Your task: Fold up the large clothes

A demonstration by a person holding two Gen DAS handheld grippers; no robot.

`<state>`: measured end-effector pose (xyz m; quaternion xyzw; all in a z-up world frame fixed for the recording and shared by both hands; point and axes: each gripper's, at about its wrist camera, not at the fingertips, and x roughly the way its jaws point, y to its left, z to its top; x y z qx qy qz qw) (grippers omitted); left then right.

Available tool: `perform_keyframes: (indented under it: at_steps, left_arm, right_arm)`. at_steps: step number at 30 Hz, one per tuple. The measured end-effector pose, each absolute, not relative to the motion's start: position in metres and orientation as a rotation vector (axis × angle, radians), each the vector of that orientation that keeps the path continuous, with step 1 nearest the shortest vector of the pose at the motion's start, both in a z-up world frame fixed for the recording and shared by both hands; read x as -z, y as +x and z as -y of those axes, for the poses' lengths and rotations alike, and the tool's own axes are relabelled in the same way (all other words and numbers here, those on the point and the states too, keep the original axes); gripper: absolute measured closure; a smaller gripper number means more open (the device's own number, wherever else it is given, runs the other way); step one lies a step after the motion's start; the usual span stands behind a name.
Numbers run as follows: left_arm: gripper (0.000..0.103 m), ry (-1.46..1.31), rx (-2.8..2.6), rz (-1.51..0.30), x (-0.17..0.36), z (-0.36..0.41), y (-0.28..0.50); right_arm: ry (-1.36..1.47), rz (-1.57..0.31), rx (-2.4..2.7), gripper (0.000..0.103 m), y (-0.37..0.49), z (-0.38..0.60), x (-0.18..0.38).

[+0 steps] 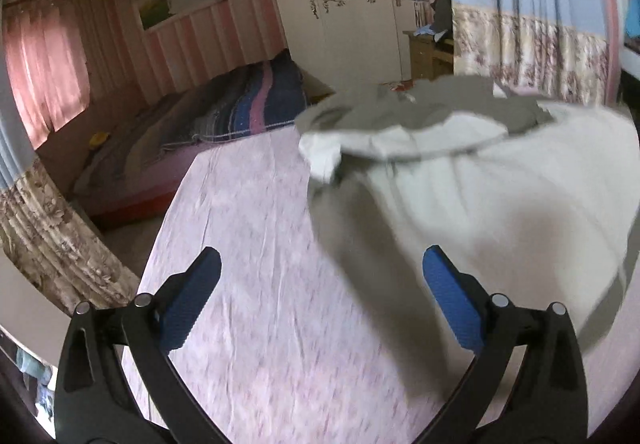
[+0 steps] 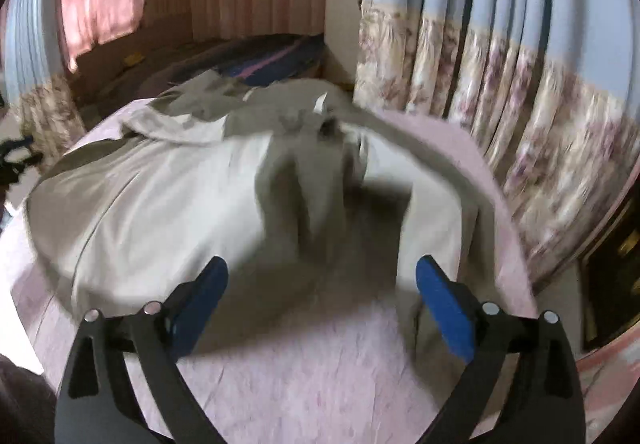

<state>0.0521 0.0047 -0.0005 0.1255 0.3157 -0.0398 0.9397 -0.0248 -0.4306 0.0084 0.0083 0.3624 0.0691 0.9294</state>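
step: looks like between folds, the pale garment lies half folded and bunched on the pink table
left gripper: spread wide, nothing in it, cloth off at 2 o'clock
right gripper: spread wide too, empty, cloth right ahead at 12
next: probably pick 2 fresh edges or corners, pinch clean, then fold over
hard to see: motion blur smears the middle ridge; far hem jumbled, near corners unclear

My left gripper has matt black plastic arms, rough blue textured pads and shiny metal pins. My right gripper looks the same. At centre frame, the garment is soft, matt, pale grey-beige cloth, creased. Beneath it the sheet is matt pink cloth, faintly wrinkled. Upper right, the curtain is pleated flowered fabric.
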Motion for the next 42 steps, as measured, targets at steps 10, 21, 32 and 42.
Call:
perform_keyframes:
  at_steps: [10,21,32,42]
  left_arm:
    - [0.003,0.299,0.082,-0.662,0.042,0.002,0.024]
    - [0.003,0.24,0.086,-0.712,0.071,0.064,0.062]
    - [0.099,0.195,0.172,-0.625,0.008,0.065,0.045]
    - [0.028,0.211,0.032,-0.601,-0.032,0.017,0.038]
  right_arm:
    - [-0.048,-0.746,-0.195,0.008,0.005,0.413,0.038]
    - [-0.037,-0.778,-0.307,0.051,0.063,0.367,0.048]
    - [0.192,-0.592,-0.346,0.091,-0.038,0.401,-0.032]
    - [0.084,-0.557,-0.088,0.018,-0.078,0.441,-0.065]
